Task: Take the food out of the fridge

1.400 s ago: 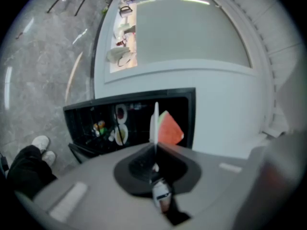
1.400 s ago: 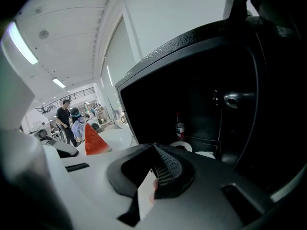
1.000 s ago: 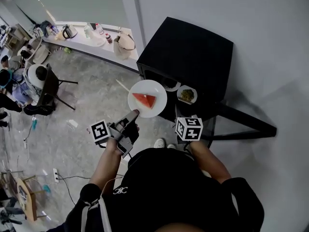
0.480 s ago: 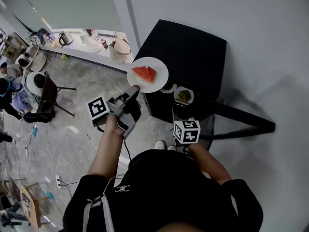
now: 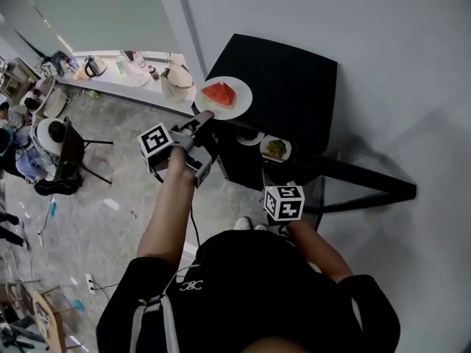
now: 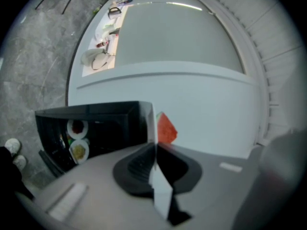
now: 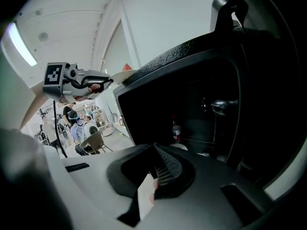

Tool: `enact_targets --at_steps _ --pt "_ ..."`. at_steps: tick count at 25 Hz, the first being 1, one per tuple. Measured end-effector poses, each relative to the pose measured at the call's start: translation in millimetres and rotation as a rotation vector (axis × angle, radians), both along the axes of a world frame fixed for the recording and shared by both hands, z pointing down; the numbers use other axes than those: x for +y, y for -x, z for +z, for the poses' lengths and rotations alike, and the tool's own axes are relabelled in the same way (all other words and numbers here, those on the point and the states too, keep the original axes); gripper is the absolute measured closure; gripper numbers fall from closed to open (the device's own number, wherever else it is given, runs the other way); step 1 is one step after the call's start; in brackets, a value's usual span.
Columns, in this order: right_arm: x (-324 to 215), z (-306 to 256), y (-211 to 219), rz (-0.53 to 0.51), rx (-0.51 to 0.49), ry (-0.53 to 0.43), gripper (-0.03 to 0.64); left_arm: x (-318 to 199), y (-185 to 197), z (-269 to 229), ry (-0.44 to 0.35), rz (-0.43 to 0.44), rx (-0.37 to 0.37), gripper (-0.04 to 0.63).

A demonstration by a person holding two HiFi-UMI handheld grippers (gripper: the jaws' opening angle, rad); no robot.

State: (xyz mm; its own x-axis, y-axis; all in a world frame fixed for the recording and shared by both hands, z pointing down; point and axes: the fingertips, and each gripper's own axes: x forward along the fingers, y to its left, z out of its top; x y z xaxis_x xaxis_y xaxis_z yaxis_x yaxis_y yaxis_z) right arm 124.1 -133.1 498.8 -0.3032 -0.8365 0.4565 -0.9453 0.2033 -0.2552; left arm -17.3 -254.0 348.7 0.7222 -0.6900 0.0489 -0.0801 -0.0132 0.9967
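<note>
A pale wall (image 5: 383, 43) is filling the right of the head view, and a grey stone floor (image 5: 110, 197) is spreading out on the left. Against the wall a black fridge (image 5: 283, 79) is standing with its door (image 5: 368, 186) swung wide open to the right. Further back on the left, a long white bench (image 5: 121, 76) is carrying a kettle, a bag and some small bottles. The person, in a black top (image 5: 243, 293), is standing in front of the open fridge with both arms reaching forward.

The left claw (image 5: 205, 116) is clenching the near rim of a white plate (image 5: 239, 103). It is holding the plate level and outside the fridge, at the cabinet's top front left corner. Whether the plate is touching the top cannot be told. In the left gripper view the plate is showing edge-on, pinched in the claw.

The right claw (image 7: 154, 152) is clenched with nothing in it, and it is pointing into the open fridge lower down.

A wedge of watermelon (image 5: 219, 94) is lying on the held plate. Inside the fridge a plate of green food (image 5: 274, 148) is sitting on a shelf, with a smaller plate (image 5: 250, 134) just beside it to the left.
</note>
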Motion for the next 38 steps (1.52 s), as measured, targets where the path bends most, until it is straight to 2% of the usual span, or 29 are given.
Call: enact_targets --at_steps 3,6,10,13,15,17,20,24,26,27,30,38 --pt "1 -1 -3 0.005 0.003 0.001 0.620 -2 -2 9 0.029 -0.003 -0.004 0.581" --pt "1 0 -3 0.002 0.006 0.005 0.621 -2 -2 12 0.016 -0.003 0.013 0.567" --pt "-1 -4 0 -0.010 -0.013 0.008 0.620 6 1 8 -0.023 0.003 0.028 0.475" --pt "-3 -15 6 -0.021 -0.037 -0.008 0.620 25 6 -3 -0.087 0.012 0.038 0.462" --pt "-5 -21 10 -0.030 -0.041 -0.025 0.621 44 10 -10 -0.149 0.007 0.015 0.471" --pt "-8 -27 14 -0.039 -0.038 -0.041 0.620 58 16 -6 -0.223 -0.022 -0.093 0.596" --pt "-12 -32 20 -0.049 -0.039 -0.054 0.620 72 19 20 -0.356 -0.041 -0.423 0.597" --pt "-11 -39 28 -0.055 -0.041 -0.064 0.621 88 4 43 -0.577 -0.002 -0.880 0.598" --pt "-12 -44 31 -0.058 -0.042 -0.075 0.621 92 -8 53 -0.662 0.023 -1.044 0.598" --pt "-13 -46 33 -0.059 -0.043 -0.080 0.621 92 -14 60 -0.682 0.035 -1.092 0.598" --pt "-14 -51 36 -0.066 -0.044 -0.099 0.621 90 -27 80 -0.671 0.058 -1.125 0.597" --pt "-8 -55 33 -0.062 -0.024 -0.106 0.621 94 -38 93 -0.635 0.100 -1.071 0.598"
